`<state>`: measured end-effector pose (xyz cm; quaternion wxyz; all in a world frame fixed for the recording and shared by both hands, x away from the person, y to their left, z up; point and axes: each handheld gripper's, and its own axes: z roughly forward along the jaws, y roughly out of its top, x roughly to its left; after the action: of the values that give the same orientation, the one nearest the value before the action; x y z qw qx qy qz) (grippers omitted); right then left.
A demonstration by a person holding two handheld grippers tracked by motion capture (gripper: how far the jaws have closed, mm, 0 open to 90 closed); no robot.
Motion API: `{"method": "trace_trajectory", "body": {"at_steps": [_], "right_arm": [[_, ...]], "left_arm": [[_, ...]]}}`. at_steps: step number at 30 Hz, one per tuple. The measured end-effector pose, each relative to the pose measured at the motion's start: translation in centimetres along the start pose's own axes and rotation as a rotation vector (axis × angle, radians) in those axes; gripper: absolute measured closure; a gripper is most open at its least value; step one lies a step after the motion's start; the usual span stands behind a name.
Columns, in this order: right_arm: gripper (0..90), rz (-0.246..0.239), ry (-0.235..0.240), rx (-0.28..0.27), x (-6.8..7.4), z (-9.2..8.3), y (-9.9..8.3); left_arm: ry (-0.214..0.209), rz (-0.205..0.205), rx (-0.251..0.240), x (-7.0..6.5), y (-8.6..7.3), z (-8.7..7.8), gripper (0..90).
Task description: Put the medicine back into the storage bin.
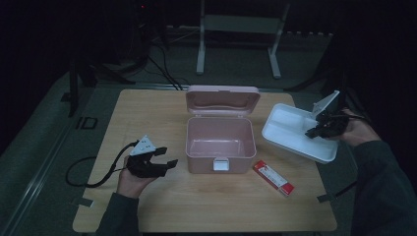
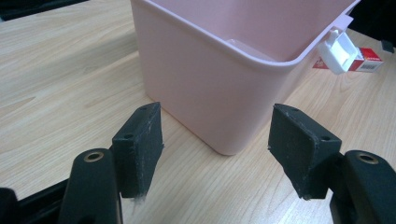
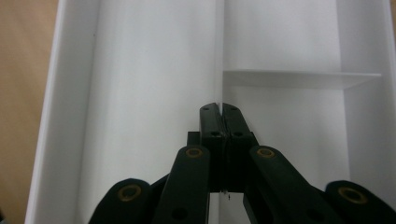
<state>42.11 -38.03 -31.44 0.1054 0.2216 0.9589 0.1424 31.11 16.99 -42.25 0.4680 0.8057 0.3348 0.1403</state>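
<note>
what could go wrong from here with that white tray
1. The right gripper is shut on a thin divider wall of the white tray, which looks tilted; held by so little, it might twist or slip.
2. Carried toward the pink box, the tray could knock the open lid or catch the rim.
3. The red carton lies close beside the box and could get bumped.
</note>
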Motion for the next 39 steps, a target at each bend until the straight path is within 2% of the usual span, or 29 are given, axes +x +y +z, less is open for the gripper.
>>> {"method": "trace_trajectory", "body": {"at_steps": [5, 8, 14, 18, 21, 27, 29, 34, 39], "right_arm": [[89.9, 0.059, 0.009, 0.026, -1.2, 3.2, 1.1], [89.9, 0.093, 0.003, 0.062, -1.8, 5.7, 2.2], [89.9, 0.118, 0.013, 0.138, -1.9, 9.8, 3.7], [89.9, 0.151, 0.019, 0.162, -2.0, 11.5, 3.8], [89.0, 0.170, 0.016, 0.156, -2.0, 11.9, 3.6], [85.6, 0.168, 0.012, 0.163, -1.7, 12.4, 3.3], [84.8, 0.191, 0.017, 0.134, -1.8, 12.2, 3.3], [83.7, 0.185, -0.002, 0.125, -1.2, 11.0, 3.7], [80.7, 0.179, -0.008, 0.119, 0.2, 9.8, 4.3]], "left_arm": [[-0.001, 0.001, -0.006, 0.0, 0.0, -0.1, 35.1], [0.002, 0.003, -0.001, 0.0, -0.1, -0.1, 35.1], [0.002, -0.003, -0.007, 0.1, -0.2, -0.3, 35.1], [0.002, -0.003, -0.014, 0.1, -0.1, -0.3, 35.1], [0.002, -0.001, -0.009, 0.1, -0.1, -0.2, 35.1], [0.004, 0.001, -0.005, 0.1, -0.2, -0.2, 35.1], [0.004, -0.002, -0.006, 0.1, -0.2, -0.2, 35.1], [0.004, -0.002, -0.004, 0.2, -0.3, -0.2, 35.1], [0.004, -0.001, -0.005, 0.1, -0.3, -0.2, 35.1]]}}
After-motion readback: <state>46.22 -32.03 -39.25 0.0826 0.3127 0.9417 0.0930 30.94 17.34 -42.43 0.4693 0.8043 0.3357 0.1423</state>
